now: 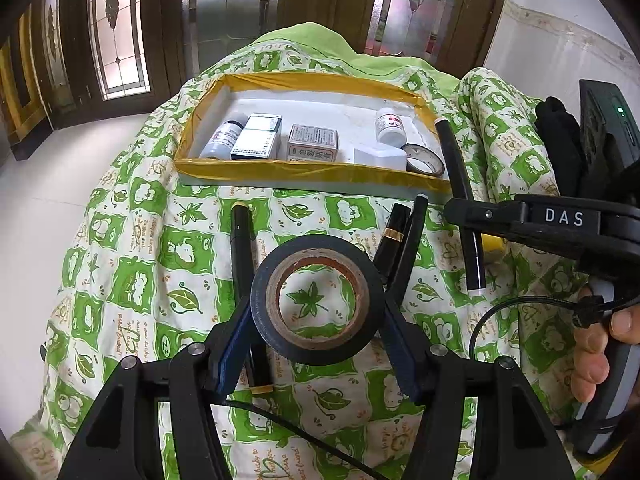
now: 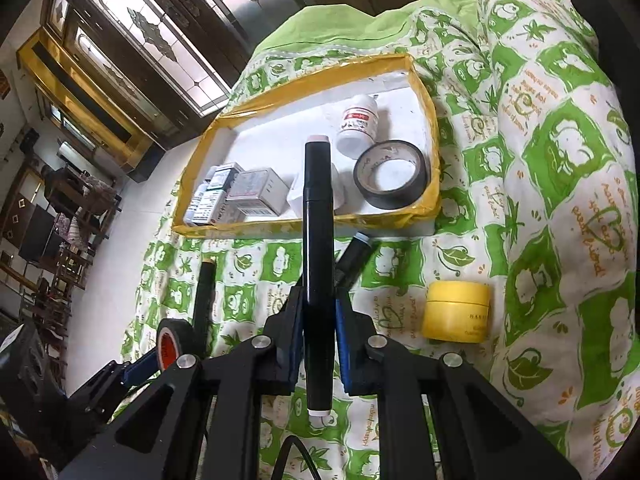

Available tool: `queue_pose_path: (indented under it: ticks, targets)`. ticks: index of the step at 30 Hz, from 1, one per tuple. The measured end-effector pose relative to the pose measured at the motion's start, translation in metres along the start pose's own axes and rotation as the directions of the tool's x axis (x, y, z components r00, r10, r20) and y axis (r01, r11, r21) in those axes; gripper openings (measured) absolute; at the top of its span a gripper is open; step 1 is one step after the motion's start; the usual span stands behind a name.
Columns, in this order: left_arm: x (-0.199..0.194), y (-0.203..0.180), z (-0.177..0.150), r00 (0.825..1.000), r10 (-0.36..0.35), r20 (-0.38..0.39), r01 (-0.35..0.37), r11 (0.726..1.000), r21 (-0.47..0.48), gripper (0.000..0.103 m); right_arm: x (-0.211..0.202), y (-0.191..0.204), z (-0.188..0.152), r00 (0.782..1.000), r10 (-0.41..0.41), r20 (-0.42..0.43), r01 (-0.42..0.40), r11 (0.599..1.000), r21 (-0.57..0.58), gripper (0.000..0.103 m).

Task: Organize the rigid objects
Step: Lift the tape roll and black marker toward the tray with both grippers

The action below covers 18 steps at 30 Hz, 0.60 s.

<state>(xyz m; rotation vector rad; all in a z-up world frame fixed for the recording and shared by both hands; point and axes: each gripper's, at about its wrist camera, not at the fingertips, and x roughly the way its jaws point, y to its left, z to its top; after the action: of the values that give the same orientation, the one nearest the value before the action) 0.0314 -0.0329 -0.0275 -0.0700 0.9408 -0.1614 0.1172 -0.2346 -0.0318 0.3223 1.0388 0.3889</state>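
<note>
On the green-and-white leaf-print quilt (image 1: 132, 280) we clamp a black tape roll (image 1: 316, 300) in the half-spread left gripper (image 1: 316, 320) and a black marker pen (image 2: 318, 280) in the near-shut right gripper (image 2: 319, 340), both aimed, we judge, at the yellow-taped white tray (image 2: 304, 80).

Green leaf-print quilt (image 1: 132, 280) covered frame centre; stained-glass doors (image 1: 120, 28) stood upper left; white floor (image 1: 52, 184) lay left.
</note>
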Motion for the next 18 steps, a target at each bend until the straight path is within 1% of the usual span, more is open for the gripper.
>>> queue_pose_path:
  ticks: [5,9,18]
  targets:
    - [-0.001,0.003,0.008,1.0,0.0,0.007,0.0,1.0,-0.008,0.065,-0.001,0.004,0.004,1.0,-0.002,0.0,0.002,1.0,-0.017,0.014]
    - [-0.004,0.006,0.02,0.999,0.014,0.031,-0.014,1.0,0.005,0.065,-0.003,0.008,0.009,1.0,-0.007,0.006,0.007,0.999,-0.037,0.014]
    - [-0.005,0.026,0.048,0.998,0.034,0.053,-0.033,0.999,-0.006,0.065,0.0,0.01,0.018,1.0,-0.002,0.001,0.002,0.999,-0.053,0.014]
